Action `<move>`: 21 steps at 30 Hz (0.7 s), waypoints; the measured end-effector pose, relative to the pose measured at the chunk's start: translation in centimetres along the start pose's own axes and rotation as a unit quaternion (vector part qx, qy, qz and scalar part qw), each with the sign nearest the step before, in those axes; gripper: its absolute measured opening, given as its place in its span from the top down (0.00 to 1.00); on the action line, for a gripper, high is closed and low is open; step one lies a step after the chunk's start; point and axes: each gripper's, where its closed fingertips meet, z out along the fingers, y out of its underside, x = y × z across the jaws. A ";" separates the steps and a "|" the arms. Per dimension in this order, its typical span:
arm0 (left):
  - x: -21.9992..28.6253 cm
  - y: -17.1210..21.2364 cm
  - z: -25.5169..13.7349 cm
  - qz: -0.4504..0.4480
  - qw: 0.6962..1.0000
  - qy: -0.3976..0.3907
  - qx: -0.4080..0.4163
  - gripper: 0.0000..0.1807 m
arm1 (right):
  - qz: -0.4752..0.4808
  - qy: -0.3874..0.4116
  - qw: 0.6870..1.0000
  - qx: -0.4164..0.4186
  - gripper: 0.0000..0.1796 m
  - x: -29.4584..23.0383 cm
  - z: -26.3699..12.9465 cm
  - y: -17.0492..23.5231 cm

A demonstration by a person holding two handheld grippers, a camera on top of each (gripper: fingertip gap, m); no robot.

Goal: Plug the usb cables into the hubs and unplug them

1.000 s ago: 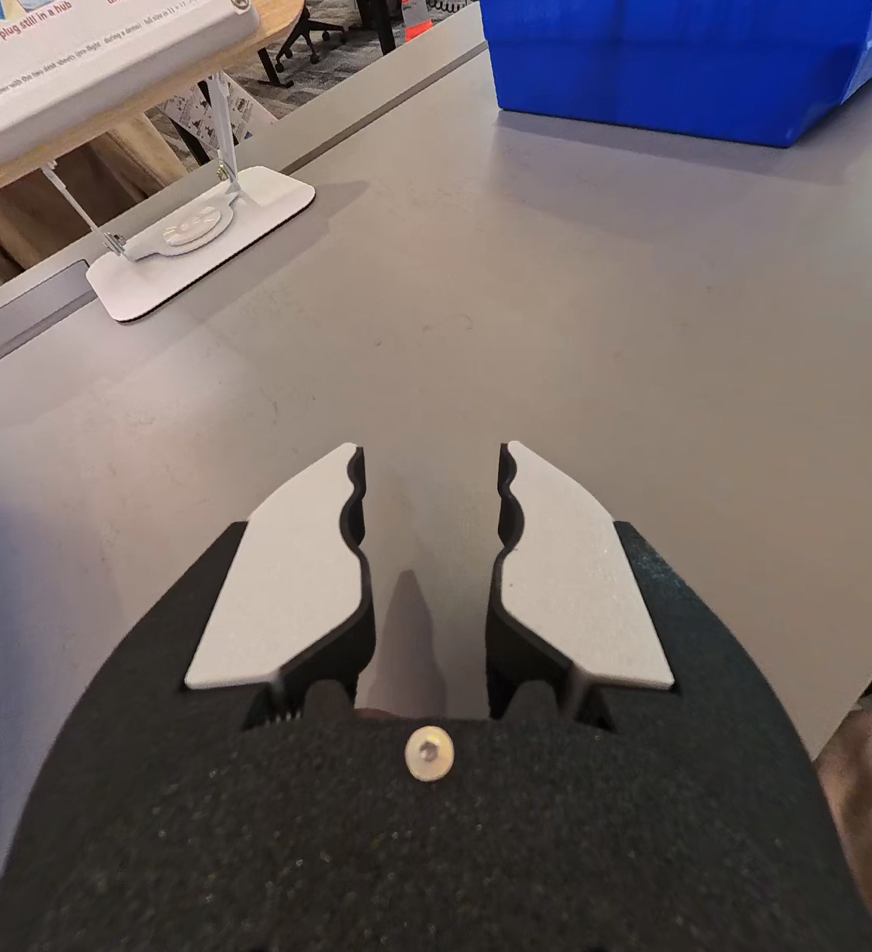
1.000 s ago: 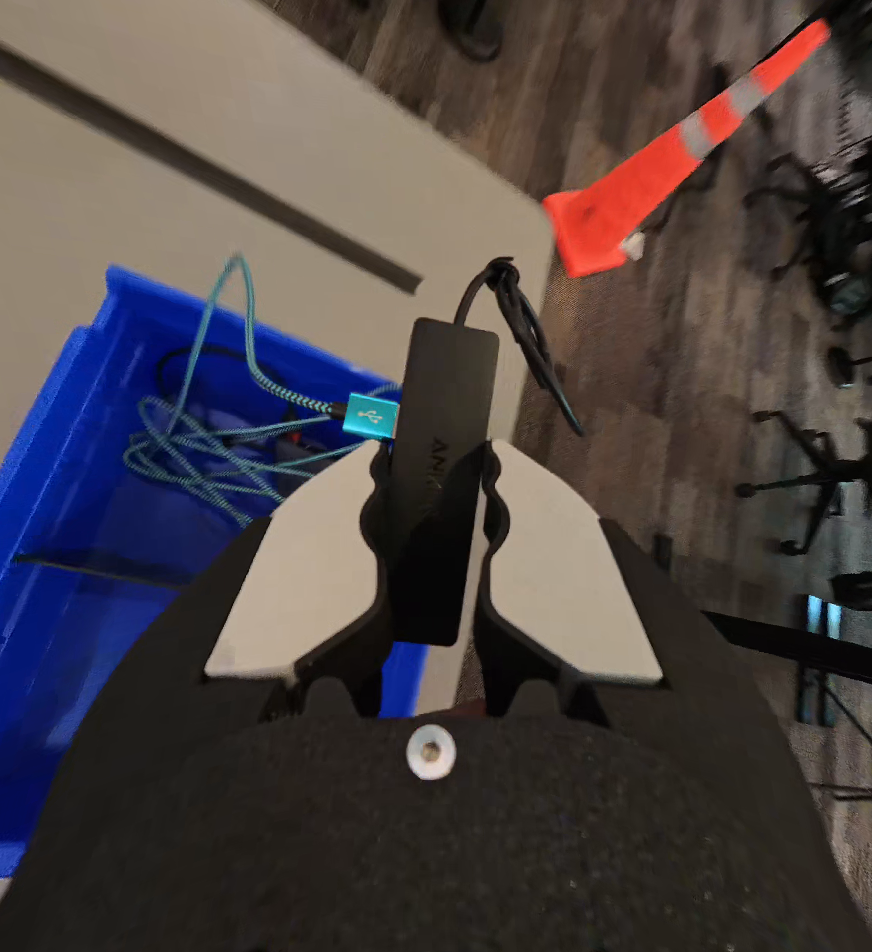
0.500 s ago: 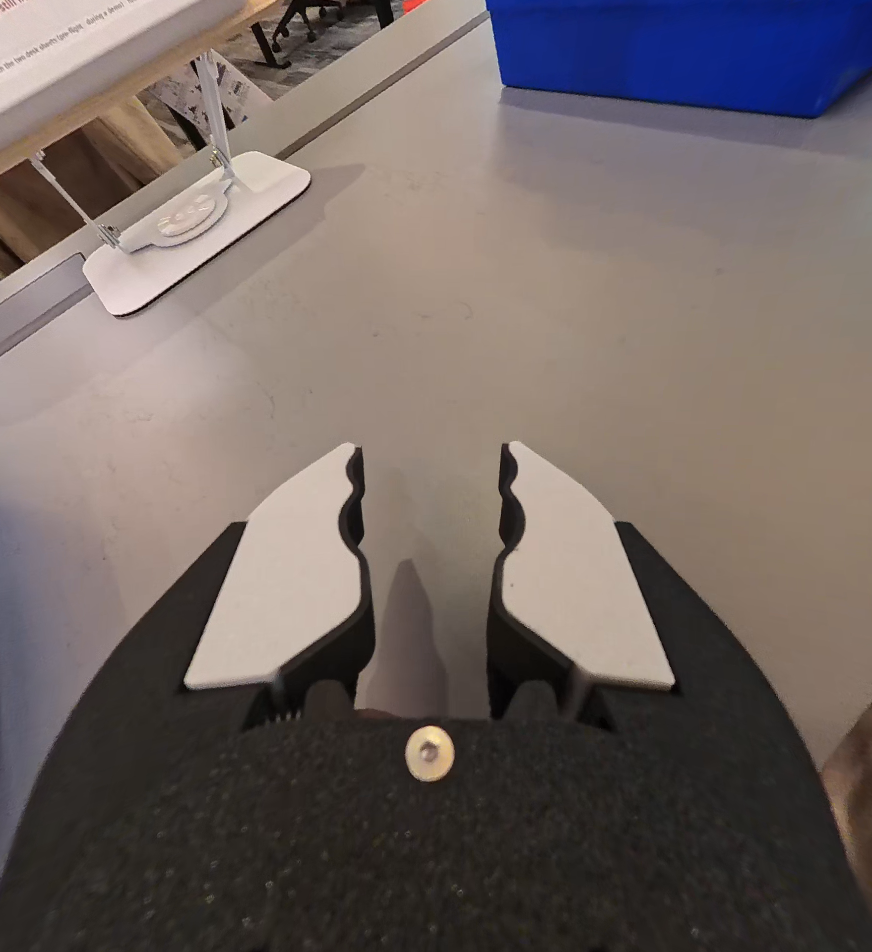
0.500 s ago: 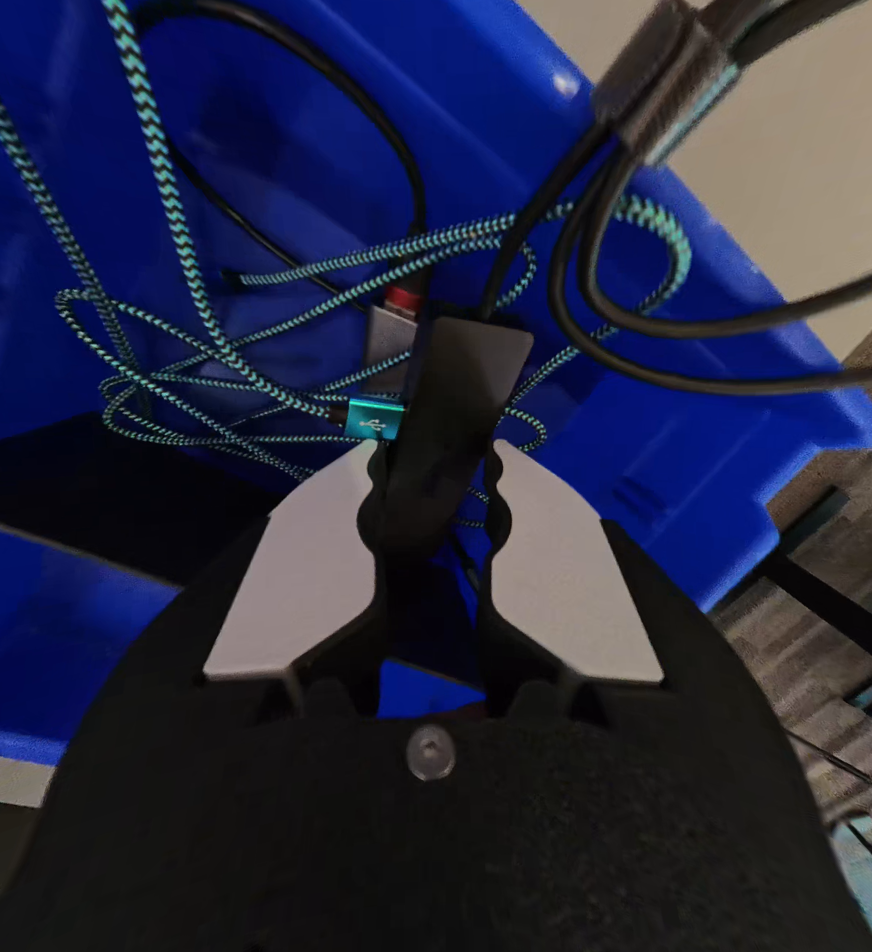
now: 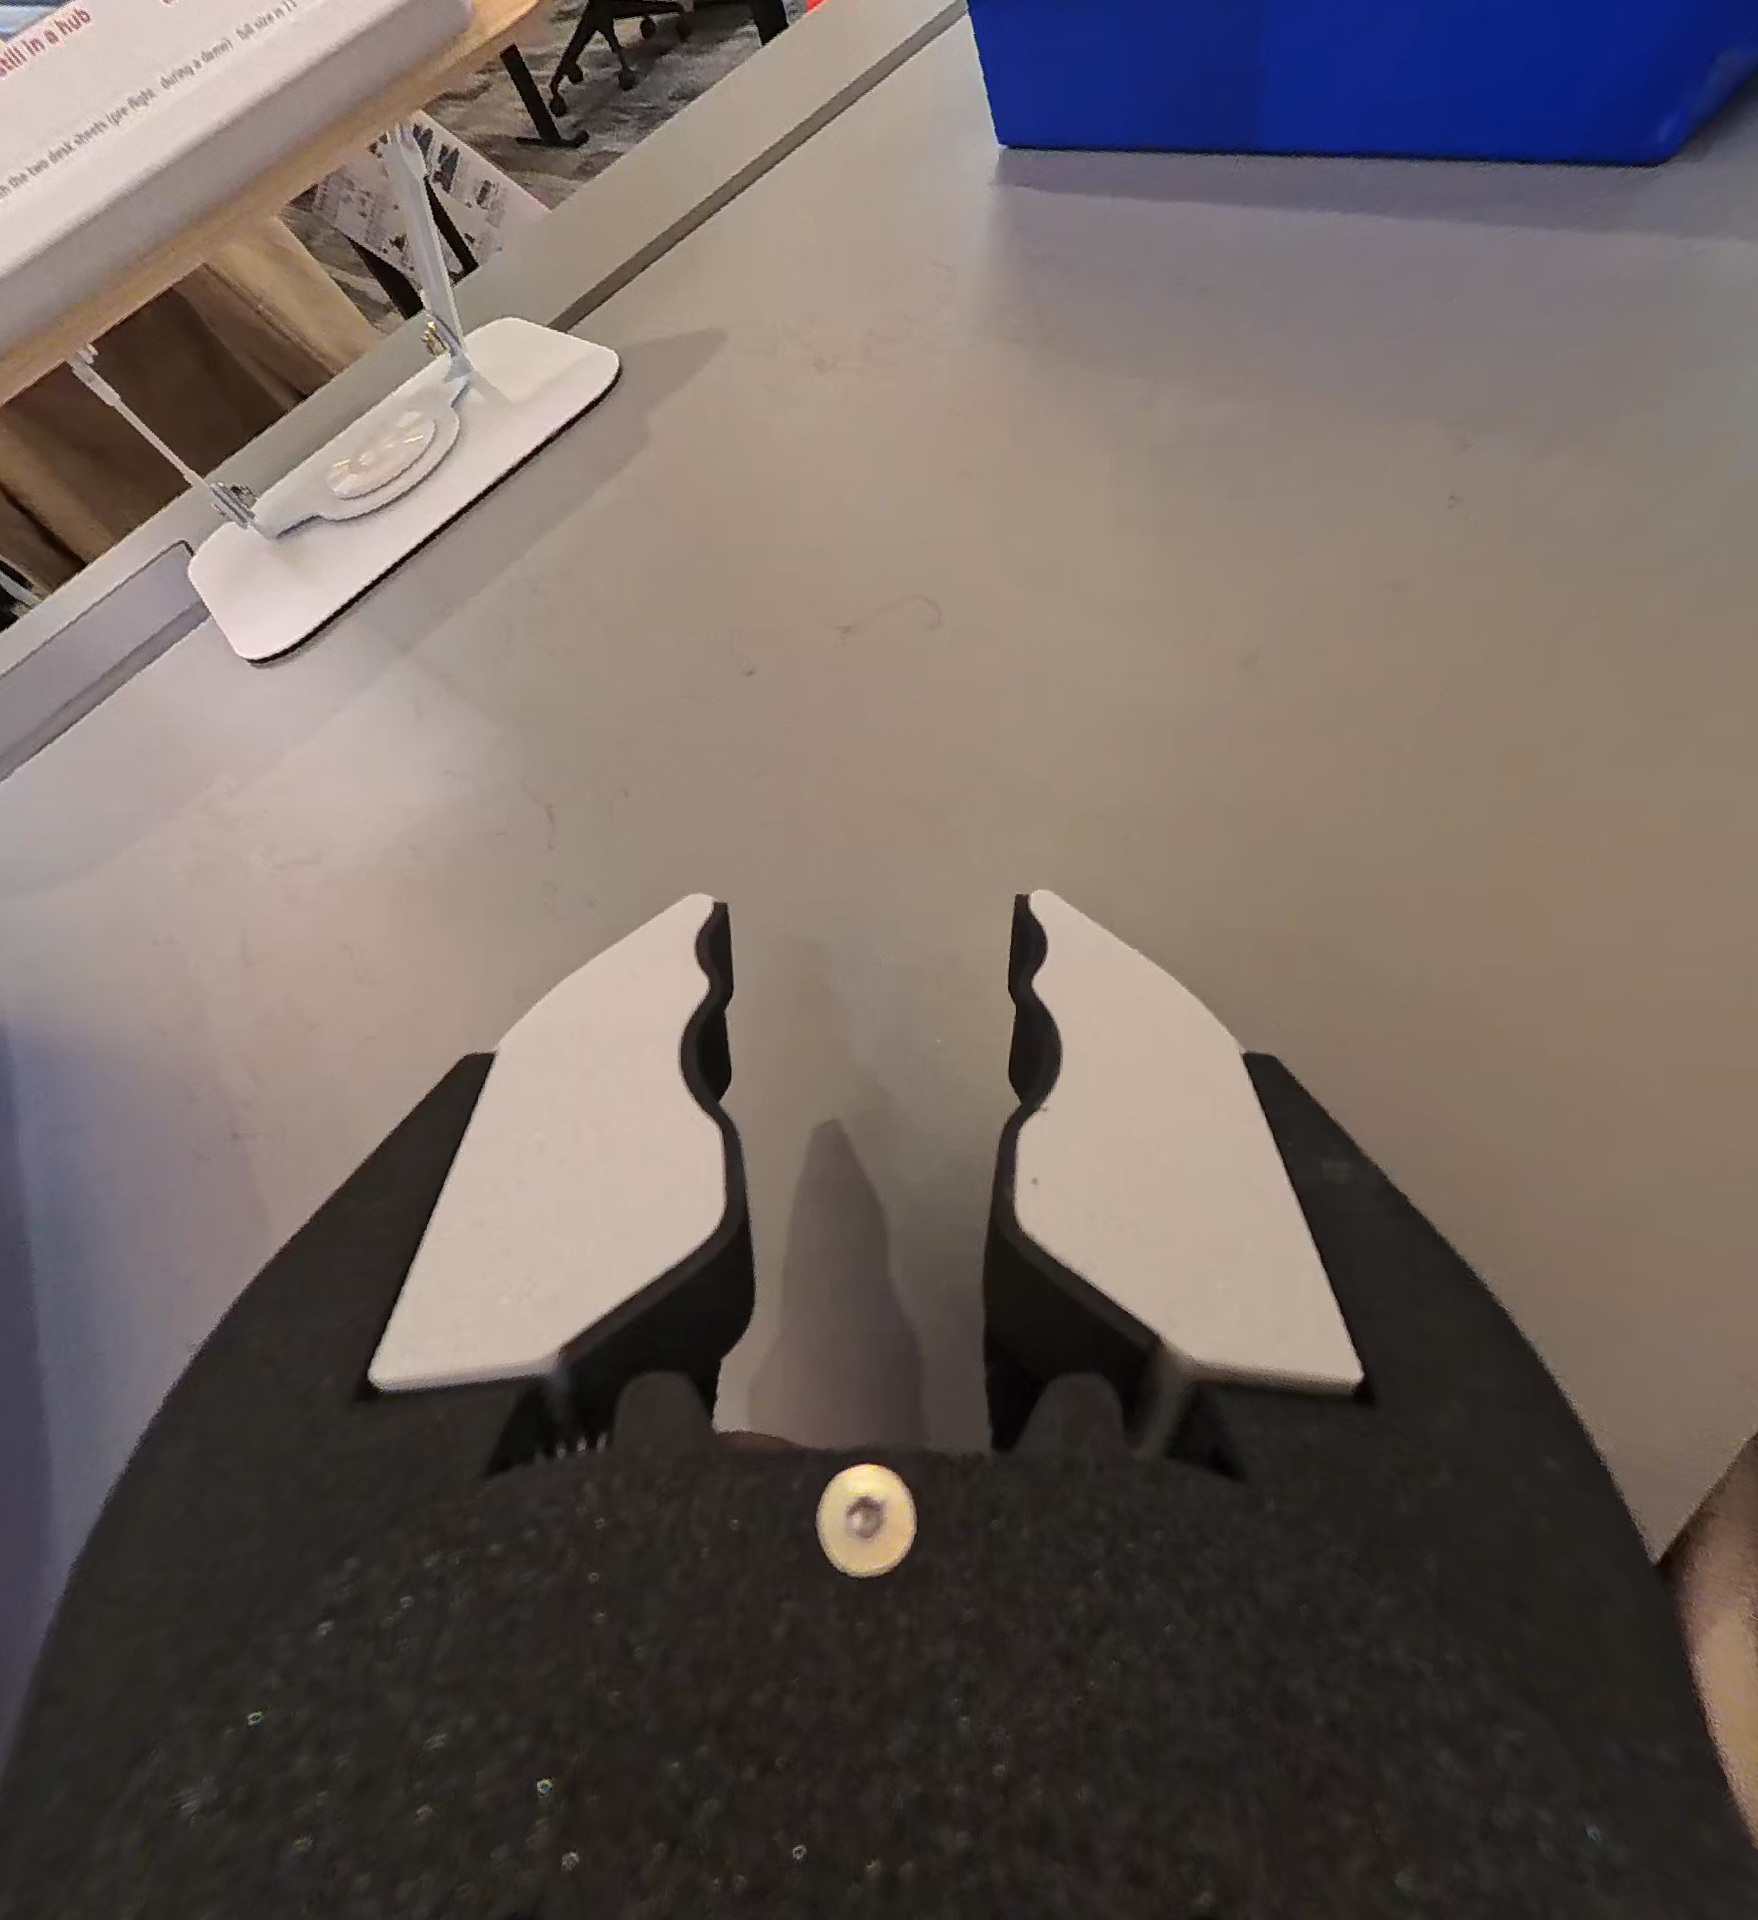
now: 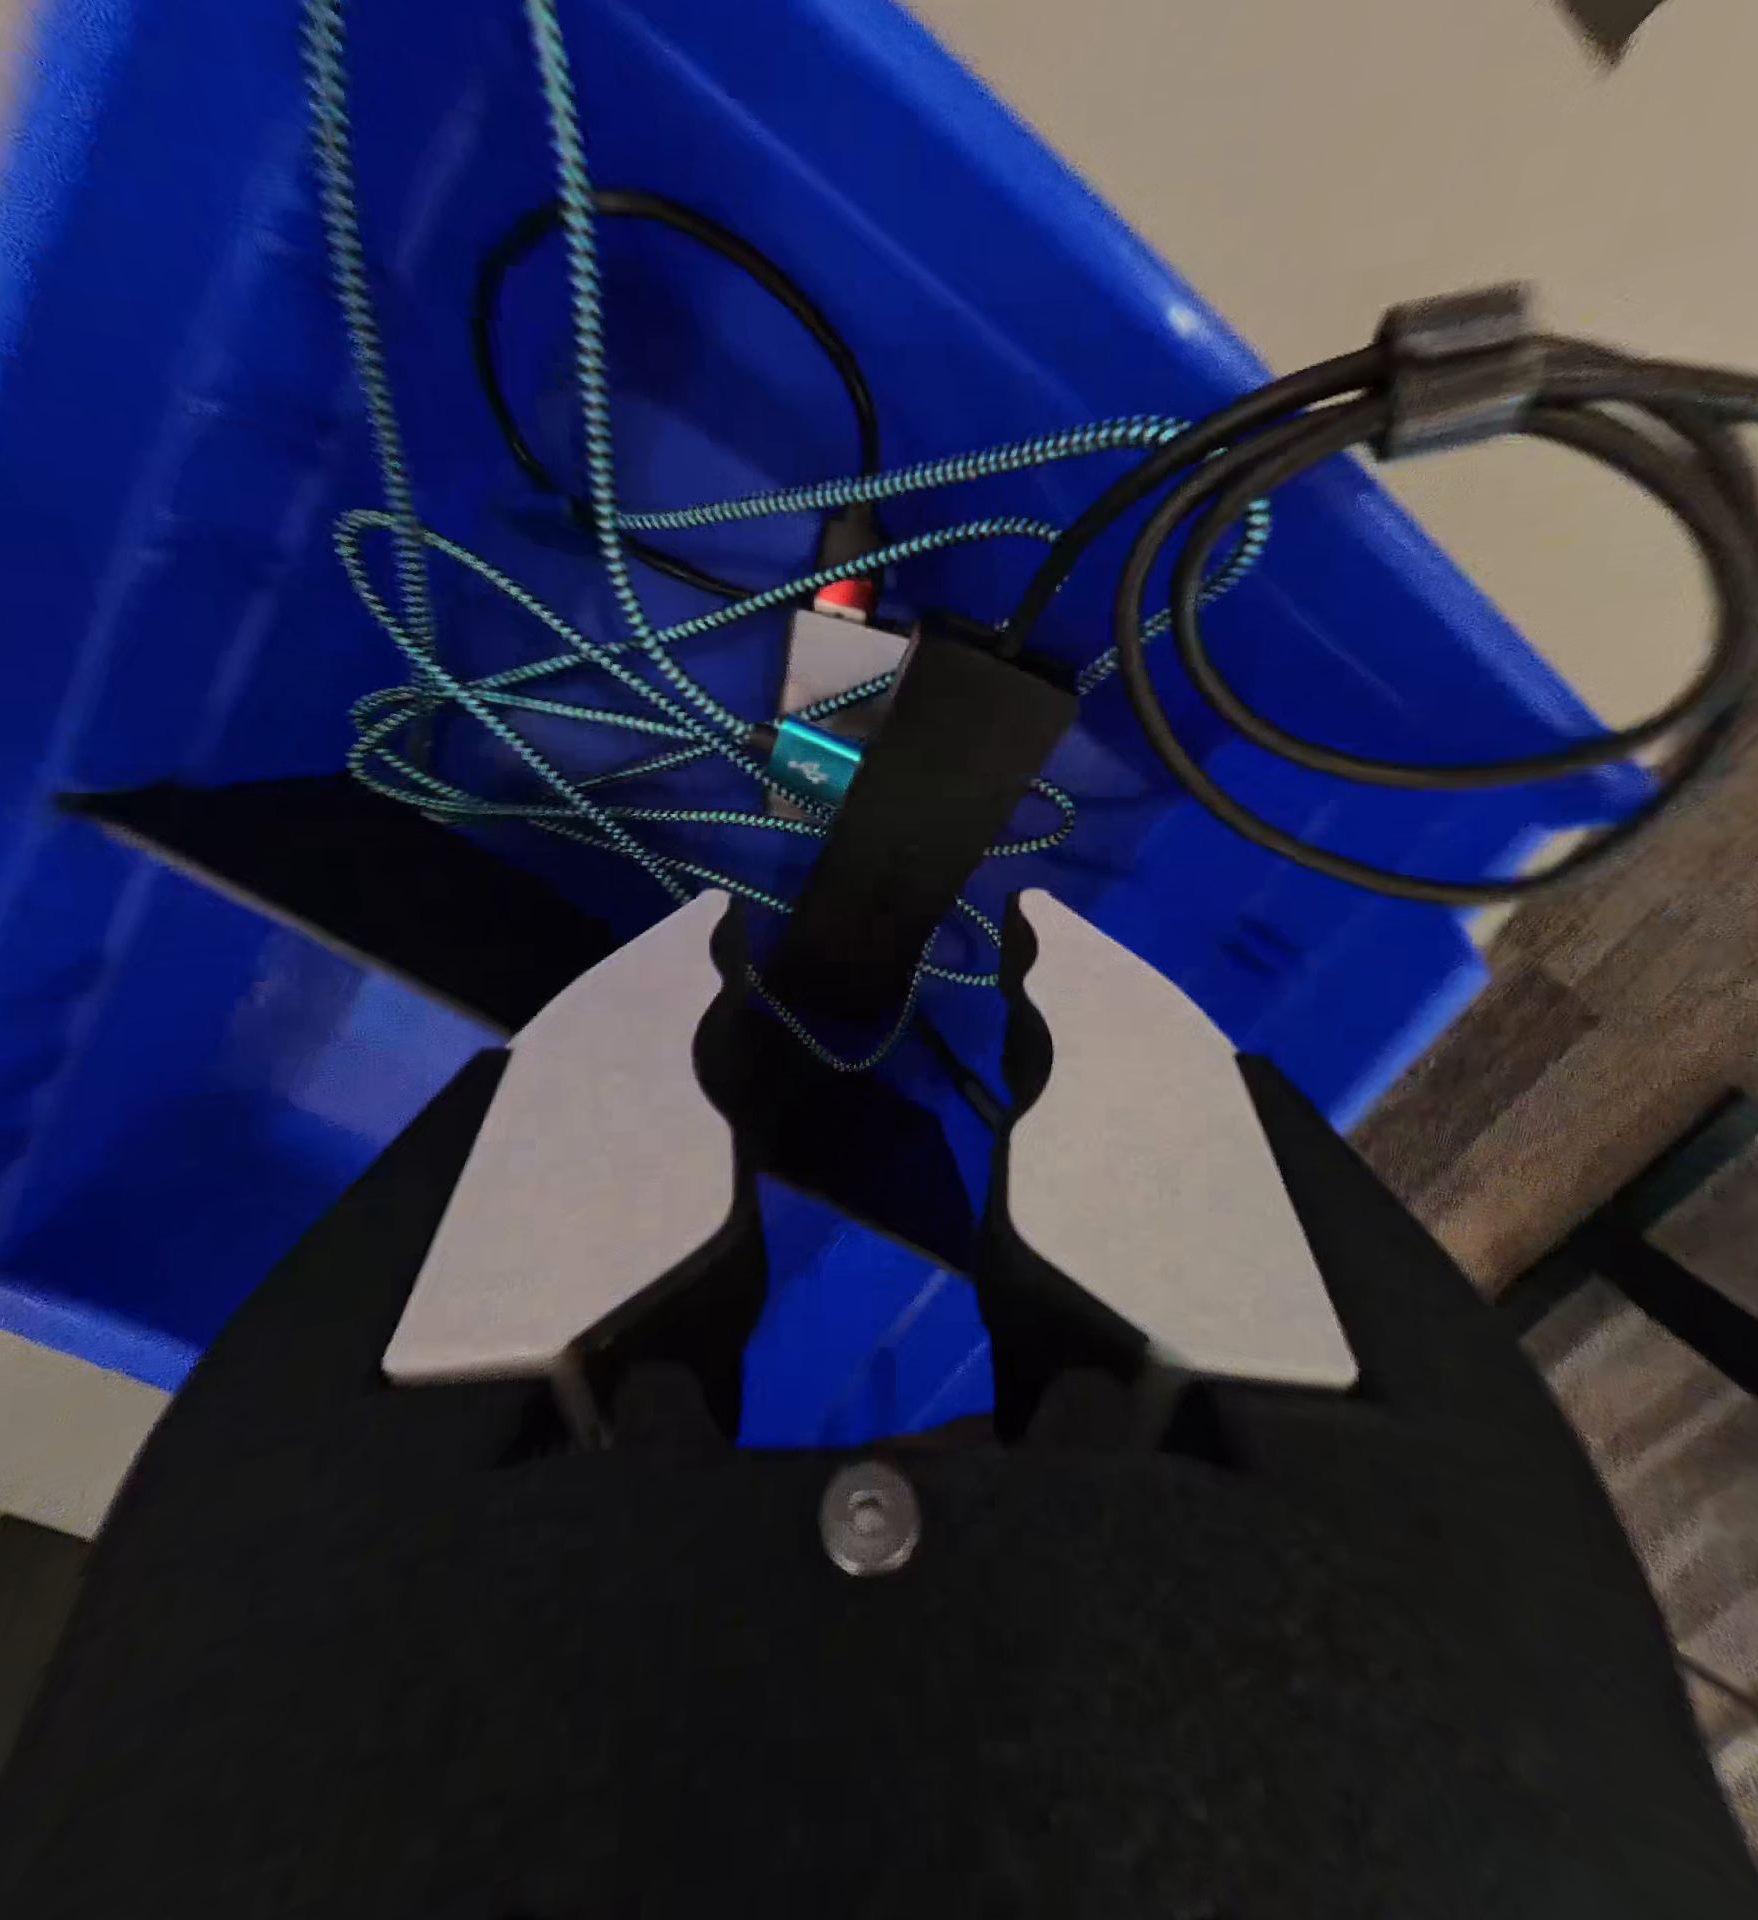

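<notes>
r gripper [image 6: 870, 935] jaws apart, hub [image 6: 922, 805] loose between tips over bin [image 6: 179, 623], teal plug [image 6: 810, 764] in its side. l gripper [image 5: 867, 935] jaws wide, empty over desk [image 5: 1270, 623]. advise: clear jaws of cable loops w/o snagging.

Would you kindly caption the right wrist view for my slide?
Right gripper open above a blue bin, black USB hub and teal braided cable below.

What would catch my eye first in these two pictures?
The bright blue bin, holding a tangle of teal braided cable, fills the right wrist view. A black hub with a teal plug in its side sits just ahead of the right gripper. The left gripper gapes over a bare grey table.
</notes>
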 end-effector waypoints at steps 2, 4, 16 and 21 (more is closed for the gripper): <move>0.0 0.0 0.0 0.001 1.000 -0.001 -0.001 0.72 | -0.002 0.016 0.999 0.048 0.74 -0.1 -2.4 -0.4; 0.0 0.1 0.1 0.001 1.000 -0.002 -0.003 0.72 | 0.004 0.054 0.993 0.109 0.74 0.6 -5.0 -1.3; 0.0 0.0 0.3 0.003 1.000 0.000 -0.004 0.72 | 0.109 0.108 0.976 0.152 0.86 4.0 0.8 -6.0; 0.0 0.0 0.1 0.006 1.000 0.000 -0.002 0.71 | 0.081 0.111 0.986 0.089 0.95 3.0 2.9 -4.3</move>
